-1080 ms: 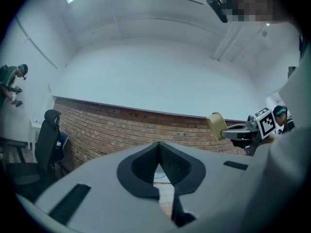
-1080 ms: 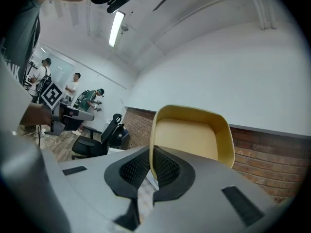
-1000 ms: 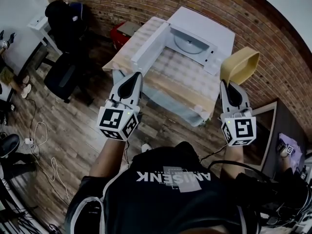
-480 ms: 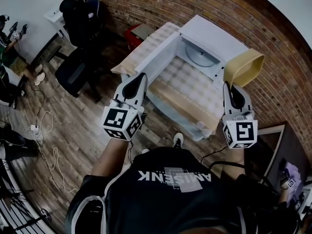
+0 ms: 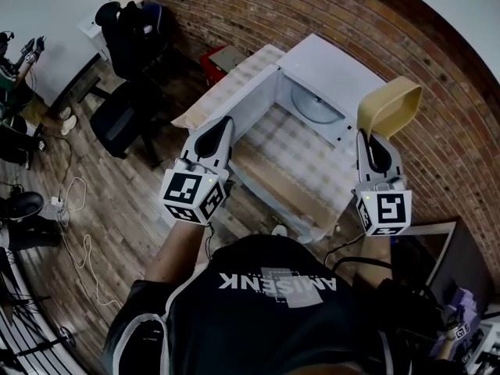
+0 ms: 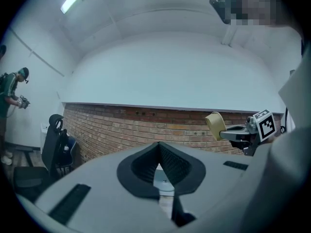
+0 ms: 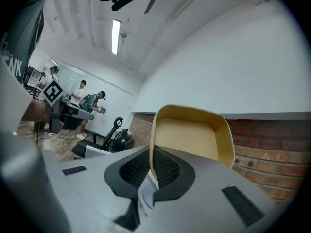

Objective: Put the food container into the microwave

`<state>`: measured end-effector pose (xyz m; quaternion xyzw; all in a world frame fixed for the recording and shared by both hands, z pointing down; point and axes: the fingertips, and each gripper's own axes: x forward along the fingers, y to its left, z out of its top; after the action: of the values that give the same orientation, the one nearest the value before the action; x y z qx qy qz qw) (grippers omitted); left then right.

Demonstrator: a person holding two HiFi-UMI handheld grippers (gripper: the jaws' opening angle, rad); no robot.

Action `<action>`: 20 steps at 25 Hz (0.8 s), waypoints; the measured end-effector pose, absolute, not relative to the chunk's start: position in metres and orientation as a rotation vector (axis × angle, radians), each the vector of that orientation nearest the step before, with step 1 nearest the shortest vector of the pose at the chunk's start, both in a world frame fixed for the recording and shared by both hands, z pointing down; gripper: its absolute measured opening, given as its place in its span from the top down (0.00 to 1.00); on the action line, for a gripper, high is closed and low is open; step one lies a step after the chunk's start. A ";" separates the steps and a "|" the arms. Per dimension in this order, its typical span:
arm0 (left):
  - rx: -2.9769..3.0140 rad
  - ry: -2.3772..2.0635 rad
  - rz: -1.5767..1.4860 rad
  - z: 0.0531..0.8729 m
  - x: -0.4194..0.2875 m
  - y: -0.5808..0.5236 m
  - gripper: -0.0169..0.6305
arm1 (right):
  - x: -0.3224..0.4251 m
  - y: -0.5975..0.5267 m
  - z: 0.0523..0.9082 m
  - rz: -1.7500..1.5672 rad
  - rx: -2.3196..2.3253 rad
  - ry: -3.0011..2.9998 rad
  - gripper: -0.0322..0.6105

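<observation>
The white microwave point(image 5: 344, 62) stands on a table with a checked cloth point(image 5: 291, 141), against the brick wall. Its door point(image 5: 244, 94) is swung open to the left and the glass turntable point(image 5: 314, 108) shows inside. A yellow food container point(image 5: 388, 106) hangs tilted on its side, right of the microwave's mouth. My right gripper point(image 5: 370, 141) is shut on its rim, as the right gripper view shows: container point(image 7: 192, 137), gripper point(image 7: 150, 171). My left gripper point(image 5: 225, 122) is shut and holds nothing, level in front of the open door; in its own view the gripper point(image 6: 158, 155) points toward the turntable.
Black office chairs point(image 5: 125, 119) stand on the wooden floor at the left, with a red box point(image 5: 219, 57) by the wall. Cables point(image 5: 70, 205) trail over the floor. A person point(image 5: 14, 69) stands far left. A dark cabinet point(image 5: 441, 248) is at the right.
Both grippers have moved forward toward the table and microwave as I stepped closer. The container stays in the right gripper. The left gripper stays shut.
</observation>
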<state>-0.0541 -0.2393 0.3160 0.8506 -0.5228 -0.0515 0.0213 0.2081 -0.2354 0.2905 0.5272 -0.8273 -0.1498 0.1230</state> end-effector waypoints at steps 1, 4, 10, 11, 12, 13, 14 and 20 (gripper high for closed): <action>2.636 -1.628 -0.154 0.315 -0.049 -0.243 0.96 | 0.214 -0.241 0.292 -0.431 1.536 -2.418 0.88; 2.624 -1.658 -0.147 0.313 -0.034 -0.253 0.96 | 0.231 -0.258 0.291 -0.429 1.517 -2.438 0.88; 2.588 -1.740 -0.112 0.315 -0.017 -0.266 0.96 | 0.252 -0.291 0.298 -0.415 1.461 -2.488 0.88; 2.579 -1.752 -0.105 0.317 -0.016 -0.268 0.96 | 0.253 -0.296 0.301 -0.410 1.449 -2.493 0.88; 2.567 -1.762 -0.100 0.318 -0.016 -0.269 0.96 | 0.254 -0.301 0.304 -0.406 1.437 -2.496 0.88; 2.555 -1.770 -0.095 0.320 -0.017 -0.269 0.96 | 0.253 -0.305 0.307 -0.401 1.425 -2.499 0.88; 2.546 -1.775 -0.091 0.322 -0.018 -0.270 0.96 | 0.250 -0.309 0.308 -0.397 1.415 -2.502 0.88; 2.526 -1.787 -0.077 0.328 -0.038 -0.274 0.96 | 0.223 -0.326 0.320 -0.367 1.357 -2.521 0.88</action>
<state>-0.0384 -0.2738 0.3275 0.8159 -0.5772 -0.0250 0.0234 0.2231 -0.3265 0.3197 0.4664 -0.8662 -0.1261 0.1273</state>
